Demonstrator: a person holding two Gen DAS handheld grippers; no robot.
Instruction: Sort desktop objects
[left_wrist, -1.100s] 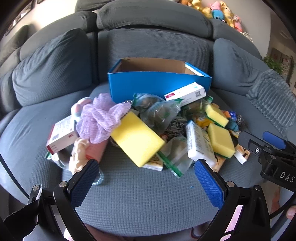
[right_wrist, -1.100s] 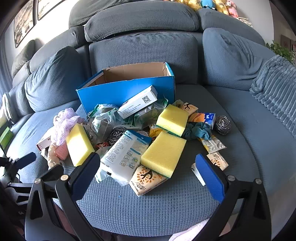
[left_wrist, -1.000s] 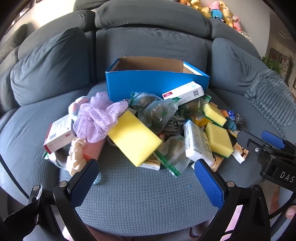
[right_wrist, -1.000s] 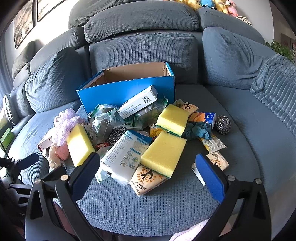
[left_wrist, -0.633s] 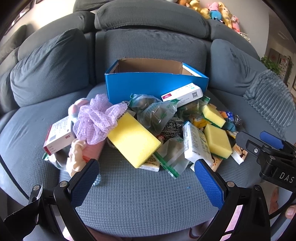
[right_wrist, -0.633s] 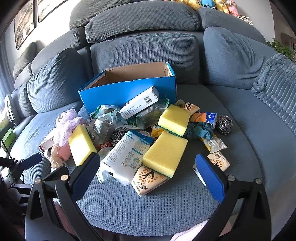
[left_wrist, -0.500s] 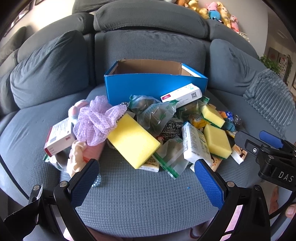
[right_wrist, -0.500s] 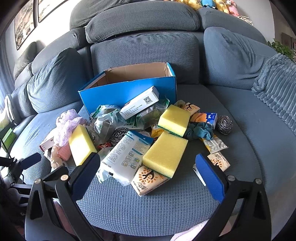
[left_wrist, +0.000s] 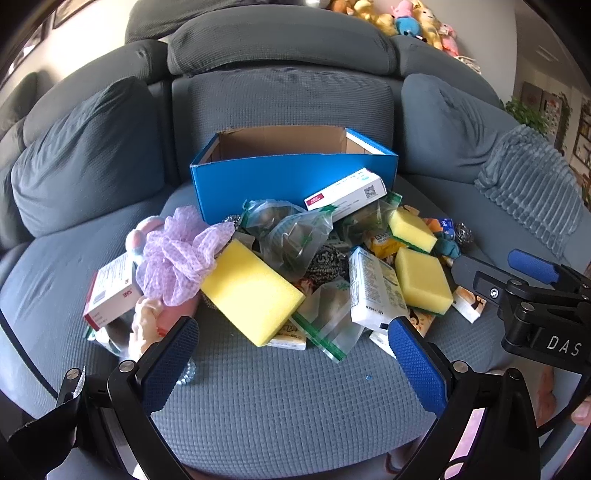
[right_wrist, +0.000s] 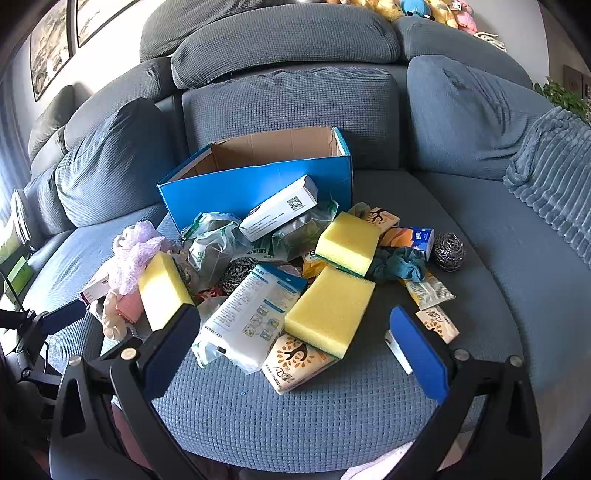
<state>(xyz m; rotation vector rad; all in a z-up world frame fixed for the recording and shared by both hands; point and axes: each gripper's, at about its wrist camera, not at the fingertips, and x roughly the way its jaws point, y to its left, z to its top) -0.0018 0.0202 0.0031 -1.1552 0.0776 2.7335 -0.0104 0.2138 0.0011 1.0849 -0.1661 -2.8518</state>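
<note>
A pile of small objects lies on the grey sofa seat in front of an open blue cardboard box (left_wrist: 291, 177) (right_wrist: 258, 184). The pile holds three yellow sponges (left_wrist: 253, 291) (right_wrist: 330, 310) (right_wrist: 349, 242), a purple mesh puff (left_wrist: 177, 254), a white carton (left_wrist: 345, 190) (right_wrist: 280, 208), a white wipes pack (right_wrist: 251, 317), plastic bags and steel scourers (right_wrist: 448, 251). My left gripper (left_wrist: 291, 347) is open and empty, short of the pile's near edge. My right gripper (right_wrist: 293, 336) is open and empty, its fingers on either side of the nearest sponge and wipes pack.
Sofa back cushions (left_wrist: 288, 103) rise behind the box. A ribbed blue throw (right_wrist: 554, 162) lies at the right. The right gripper's body (left_wrist: 532, 291) shows at the right of the left wrist view. Bare seat fabric (right_wrist: 295, 417) lies nearest me.
Both grippers have drifted slightly, so the pile sits a little differently in each view. Both stay open and nothing in the pile has moved.
</note>
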